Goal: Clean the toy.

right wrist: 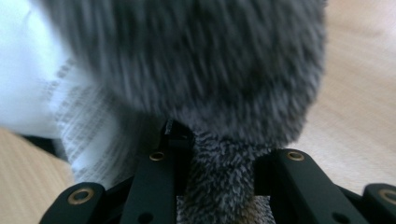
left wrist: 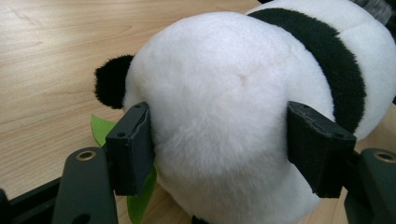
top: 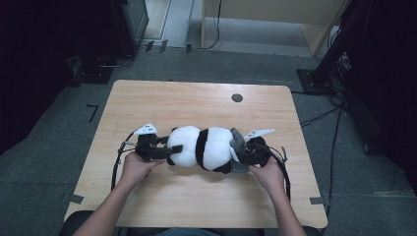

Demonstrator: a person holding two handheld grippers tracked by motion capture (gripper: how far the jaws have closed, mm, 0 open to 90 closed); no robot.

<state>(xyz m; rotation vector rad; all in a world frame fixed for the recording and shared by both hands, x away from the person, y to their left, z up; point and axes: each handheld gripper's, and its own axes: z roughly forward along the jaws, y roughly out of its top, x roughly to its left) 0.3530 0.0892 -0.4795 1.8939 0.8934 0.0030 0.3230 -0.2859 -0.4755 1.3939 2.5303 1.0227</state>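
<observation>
A black-and-white panda plush (top: 201,147) lies on its side across the middle of the wooden table (top: 196,98). My left gripper (top: 169,150) is shut on its round white head (left wrist: 219,93), with one pad (left wrist: 133,149) pressed into the fur on each side. A black ear (left wrist: 109,81) and a green felt leaf (left wrist: 100,128) show beside the head. At the other end, my right gripper (top: 238,152) is shut on a grey furry part (right wrist: 219,186) of the plush. A white printed label (right wrist: 88,126) hangs next to that part.
A small dark round spot (top: 237,97) marks the table's far side. Cables (top: 118,162) trail from both grippers across the table. Dark stands and cables sit on the grey floor (top: 344,128) around the table, with a wooden cabinet (top: 275,14) at the back.
</observation>
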